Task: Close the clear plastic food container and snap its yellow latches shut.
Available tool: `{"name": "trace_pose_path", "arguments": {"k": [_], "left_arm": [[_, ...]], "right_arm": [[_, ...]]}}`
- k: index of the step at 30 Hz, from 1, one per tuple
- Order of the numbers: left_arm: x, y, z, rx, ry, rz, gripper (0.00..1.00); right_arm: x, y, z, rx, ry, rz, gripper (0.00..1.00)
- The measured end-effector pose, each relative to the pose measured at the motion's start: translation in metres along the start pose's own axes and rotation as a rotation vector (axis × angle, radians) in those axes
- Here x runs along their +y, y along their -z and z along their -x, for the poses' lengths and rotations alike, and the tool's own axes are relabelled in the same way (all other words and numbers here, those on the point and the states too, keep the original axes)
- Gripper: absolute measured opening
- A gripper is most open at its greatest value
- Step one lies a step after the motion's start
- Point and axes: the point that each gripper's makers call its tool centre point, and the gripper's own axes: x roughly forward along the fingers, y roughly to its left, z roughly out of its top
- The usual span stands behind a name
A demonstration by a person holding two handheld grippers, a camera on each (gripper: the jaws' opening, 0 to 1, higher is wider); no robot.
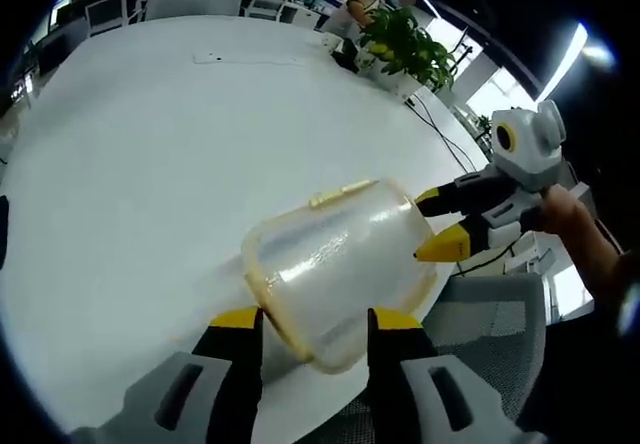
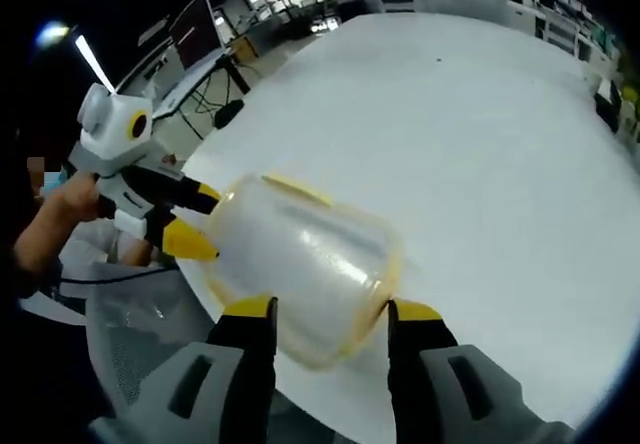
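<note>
Clear container (image 1: 335,264), centre of the left gripper view, lies on the white table (image 1: 150,164) near its edge, lid apparently on. Your left gripper (image 1: 312,322) and right gripper (image 2: 330,309) each stand with jaws parted, flanking opposite ends; whether either presses it, you cannot tell. A yellow latch (image 1: 340,195) shows on the top edge. Step in hand: steadying the box. Next, you likely need one jaw tip on a latch

clear plastic food container (image 1: 335,264) (image 2: 300,264) with pale yellow rim, lid on, tilted above the white table's edge, one yellow latch (image 1: 340,195) (image 2: 297,189) on its upper side
</note>
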Motion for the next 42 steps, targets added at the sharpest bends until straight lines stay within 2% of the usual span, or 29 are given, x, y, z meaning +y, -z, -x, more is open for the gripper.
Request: {"name": "trace_pose_path", "arguments": {"k": [5, 9, 13, 20, 30, 42], "left_arm": [[-0.001, 0.001, 0.001, 0.006, 0.009, -0.010, 0.35], [-0.004, -0.002, 0.005, -0.004, 0.002, -0.056, 0.38], [-0.005, -0.005, 0.008, -0.015, -0.005, -0.082, 0.40], [0.002, -0.010, 0.015, -0.014, -0.055, -0.151, 0.40], [-0.010, -0.029, 0.021, -0.064, -0.057, -0.256, 0.34], [-0.030, -0.032, 0.008, -0.053, -0.003, -0.354, 0.31]], "right_arm": [[0.000, 0.001, 0.004, 0.024, -0.004, 0.078, 0.39], [-0.002, -0.002, 0.009, 0.019, 0.015, 0.163, 0.35], [-0.001, -0.004, 0.012, 0.017, 0.017, 0.195, 0.35], [0.000, -0.010, 0.016, 0.008, 0.023, 0.262, 0.33], [0.013, -0.027, 0.014, -0.045, -0.025, 0.347, 0.26], [0.028, -0.047, -0.002, -0.095, -0.098, 0.453, 0.21]]}}
